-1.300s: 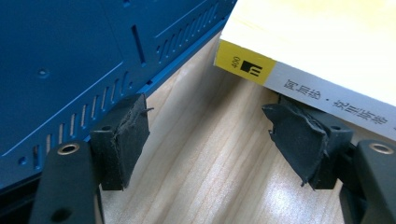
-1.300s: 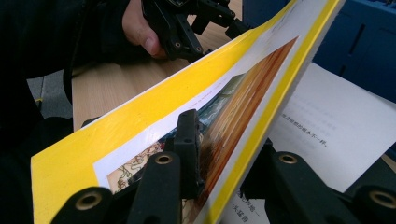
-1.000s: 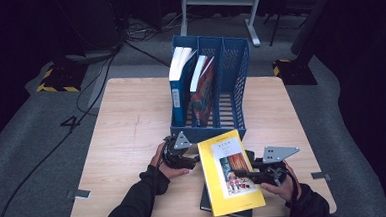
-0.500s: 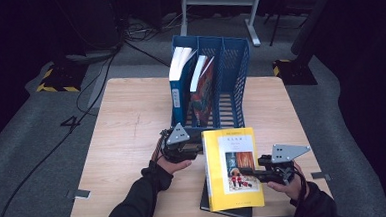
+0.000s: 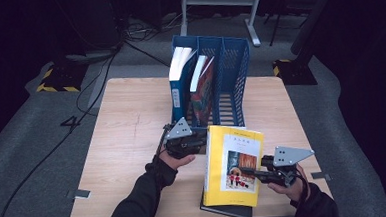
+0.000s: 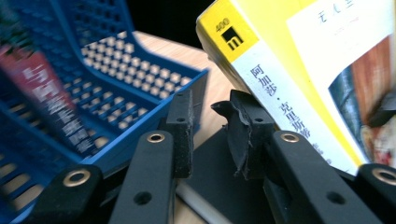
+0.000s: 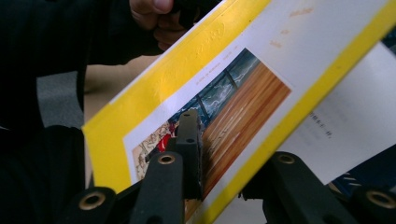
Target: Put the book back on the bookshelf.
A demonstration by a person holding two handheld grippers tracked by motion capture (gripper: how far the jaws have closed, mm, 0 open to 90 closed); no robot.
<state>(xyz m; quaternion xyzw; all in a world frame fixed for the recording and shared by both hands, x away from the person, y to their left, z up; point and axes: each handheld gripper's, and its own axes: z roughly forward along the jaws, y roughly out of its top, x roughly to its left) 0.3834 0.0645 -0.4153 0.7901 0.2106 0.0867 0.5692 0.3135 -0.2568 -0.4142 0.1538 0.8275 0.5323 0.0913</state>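
So the yellow book (image 5: 233,165) is up off the table (image 5: 127,127), tilted, hanging over a dark book (image 5: 226,211) that lies flat near the front edge. The right gripper (image 5: 252,172) has it clamped by the right side, one jaw flat on the cover picture and the other behind the cover; you can see that clearly in the right gripper view, where the book (image 7: 219,93) runs between the jaws. The left gripper (image 5: 195,144) sits just beside the book's left edge, by the spine. Its jaws have just been closing, but in the left gripper view there's a narrow gap between the pads and nothing in it; the spine (image 6: 280,88) sits just off to the right of them. The blue file rack (image 5: 229,76) stands right behind, with two books (image 5: 192,83) upright in its left slots.
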